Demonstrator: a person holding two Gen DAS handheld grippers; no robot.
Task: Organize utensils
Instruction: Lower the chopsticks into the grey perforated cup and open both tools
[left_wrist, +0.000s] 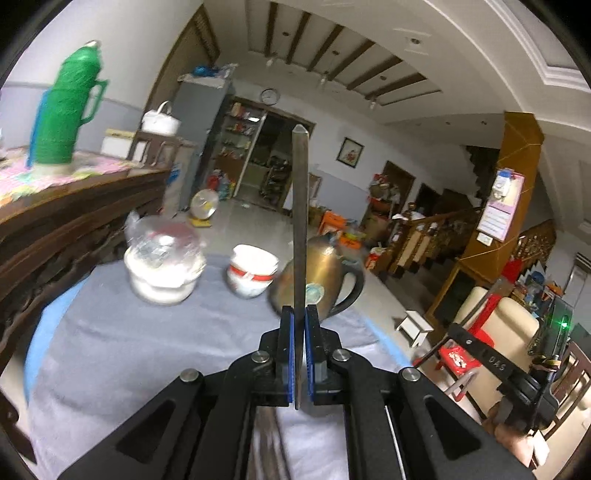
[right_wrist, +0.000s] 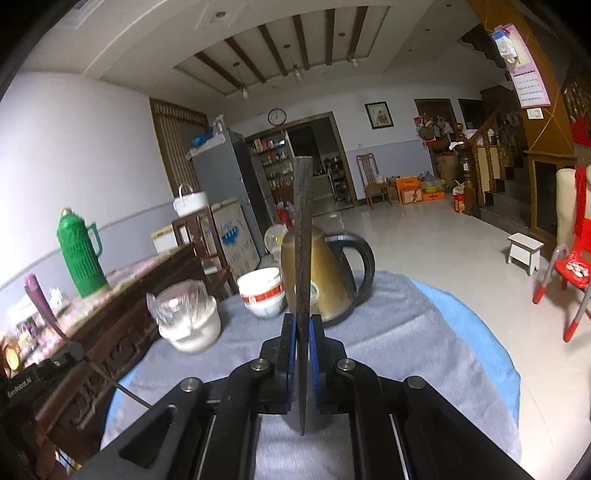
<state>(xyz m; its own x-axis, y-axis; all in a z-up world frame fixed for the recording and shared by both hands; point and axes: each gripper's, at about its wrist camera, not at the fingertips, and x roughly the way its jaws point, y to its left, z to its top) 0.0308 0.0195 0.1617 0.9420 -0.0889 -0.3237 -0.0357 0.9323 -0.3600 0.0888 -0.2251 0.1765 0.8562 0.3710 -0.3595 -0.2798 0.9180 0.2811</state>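
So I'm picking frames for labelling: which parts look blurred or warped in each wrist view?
Left wrist view: the kettle, bowls and green flask are smeared, the held utensil stays sharp. Right wrist view: mostly crisp, the wrapped jar slightly soft. Both bend heavily toward the dark round edges.

Two thin dark metal utensils (left_wrist: 300, 221) (right_wrist: 303, 258), each seen edge-on, upright (clamped between blue pads)
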